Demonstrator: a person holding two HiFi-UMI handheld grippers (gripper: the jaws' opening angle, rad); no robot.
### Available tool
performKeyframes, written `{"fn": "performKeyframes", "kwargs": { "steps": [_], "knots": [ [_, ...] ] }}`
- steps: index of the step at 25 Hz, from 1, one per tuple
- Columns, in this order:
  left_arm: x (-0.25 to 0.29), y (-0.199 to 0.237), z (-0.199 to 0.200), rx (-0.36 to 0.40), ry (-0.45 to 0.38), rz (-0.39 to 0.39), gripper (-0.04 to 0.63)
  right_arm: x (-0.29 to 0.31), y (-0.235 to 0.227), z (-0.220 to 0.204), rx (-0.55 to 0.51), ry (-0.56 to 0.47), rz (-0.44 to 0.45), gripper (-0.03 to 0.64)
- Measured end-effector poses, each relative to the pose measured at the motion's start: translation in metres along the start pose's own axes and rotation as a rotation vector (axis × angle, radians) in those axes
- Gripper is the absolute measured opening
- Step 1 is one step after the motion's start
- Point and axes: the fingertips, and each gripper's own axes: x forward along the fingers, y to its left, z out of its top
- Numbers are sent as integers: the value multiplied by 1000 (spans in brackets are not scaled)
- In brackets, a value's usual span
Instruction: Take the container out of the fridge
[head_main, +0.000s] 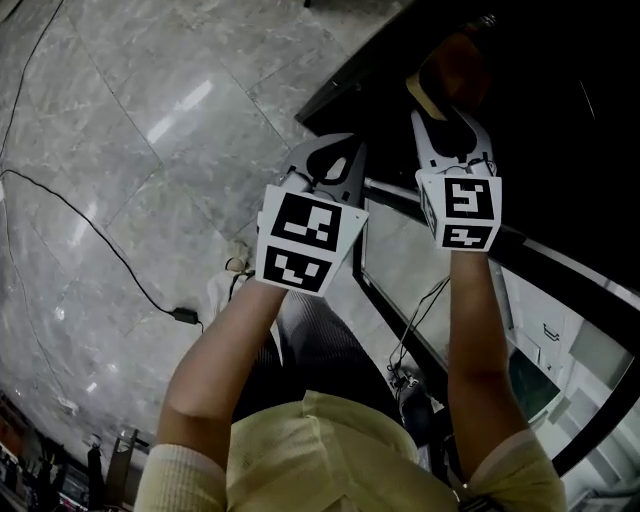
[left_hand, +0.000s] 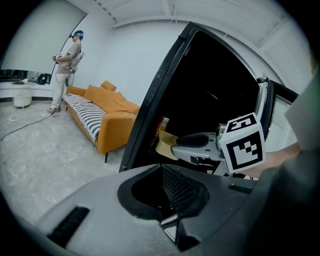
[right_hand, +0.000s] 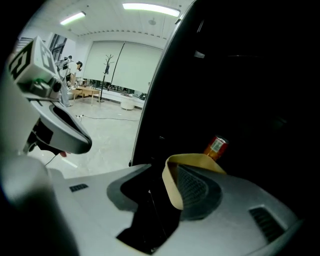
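A tan container (head_main: 428, 92) sits at the mouth of the dark fridge (head_main: 560, 120). My right gripper (head_main: 448, 112) reaches in to it. In the right gripper view the container's rim (right_hand: 171, 186) lies against the right pad, with a wide gap to the other jaw, so the right gripper (right_hand: 159, 169) stands open around the rim. An orange can (right_hand: 216, 145) stands just behind the container. My left gripper (head_main: 340, 150) hovers outside the fridge, left of the right one. Its tips (left_hand: 161, 168) meet, with nothing held. From the left gripper view the container (left_hand: 164, 143) and can (left_hand: 162, 122) show too.
The black fridge door edge (left_hand: 165, 85) rises between the room and the fridge interior. A cable (head_main: 100, 240) and adapter (head_main: 185, 316) lie on the marble floor. An orange sofa (left_hand: 105, 117) and a standing person (left_hand: 67, 65) are far left. A coat stand (right_hand: 106, 75) stands far off.
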Motion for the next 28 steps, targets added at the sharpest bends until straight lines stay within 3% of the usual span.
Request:
{"fn": "performKeyframes", "kwargs": {
  "steps": [23,28],
  "knots": [
    [29,9,-5,-5,-7,16,26,32,8,-17,-239,153,138,150],
    [32,7,-3,-12,-8,5,26,33,1,-17,-267,164,127,94]
  ]
}}
